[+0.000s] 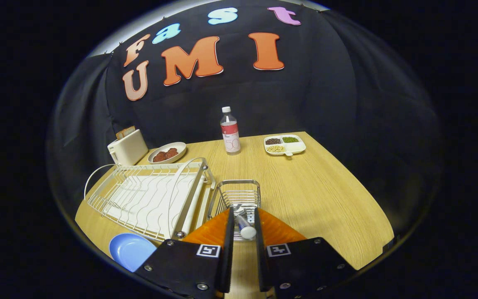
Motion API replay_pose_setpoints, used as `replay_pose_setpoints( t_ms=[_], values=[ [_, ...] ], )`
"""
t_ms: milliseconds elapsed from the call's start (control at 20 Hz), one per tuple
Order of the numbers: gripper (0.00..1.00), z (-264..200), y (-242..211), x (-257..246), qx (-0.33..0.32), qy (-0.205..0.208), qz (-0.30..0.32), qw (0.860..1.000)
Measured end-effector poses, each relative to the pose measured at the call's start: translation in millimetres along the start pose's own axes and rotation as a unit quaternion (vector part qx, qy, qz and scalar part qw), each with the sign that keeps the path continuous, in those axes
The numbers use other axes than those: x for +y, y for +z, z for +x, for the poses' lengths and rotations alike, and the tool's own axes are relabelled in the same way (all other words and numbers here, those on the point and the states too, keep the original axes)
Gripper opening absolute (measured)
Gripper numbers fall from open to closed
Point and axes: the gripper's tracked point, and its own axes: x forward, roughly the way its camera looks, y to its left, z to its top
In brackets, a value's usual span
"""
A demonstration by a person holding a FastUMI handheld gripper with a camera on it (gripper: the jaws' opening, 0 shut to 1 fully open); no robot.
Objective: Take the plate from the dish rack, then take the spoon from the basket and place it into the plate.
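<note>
Gripper view. The claw sits low over the near edge of the wooden worktop, its two fingers drawn close with the handle of the spoon between them; the handle stands tilted in the narrow gap, and both fingers appear to press on it, so the claw is gripping the spoon. The spoon's lower part reaches into the wire basket, which stands just ahead of the fingertips and hangs against the right end of the dish rack. The rack, a pale wire frame over a white drip tray, occupies the left half of the worktop, and its raised end bar stands close beside the left finger. The blue plate lies flat at the near left corner of the worktop, touching or just in front of the rack's near edge and just beside the left finger's mount. Along the far edge stand, from left to right, a white toaster, a dish of brown food, a clear bottle with a red label, and a divided tray of beans, all well apart from the claw.
</note>
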Motion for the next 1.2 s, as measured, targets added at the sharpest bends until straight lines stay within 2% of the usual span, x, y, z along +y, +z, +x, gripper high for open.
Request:
replay_pose_setpoints(
  t_ms=[50,200,500,850,1050,1200],
  values=[
    [0.2,-1,0,8,0.004,0.012,0.015,1.0],
    [0.12,0,4,6,0.014,0.001,0.034,0.999],
    [0.11,-18,27,10,0.006,0.007,0.028,1.0],
    [0.11,-63,67,21,-0.03,0.024,0.011,0.999],
    [0.11,-89,77,41,-0.042,0.047,0.004,0.998],
    [0.11,-109,73,66,-0.035,0.082,-0.002,0.996]
  ],
)
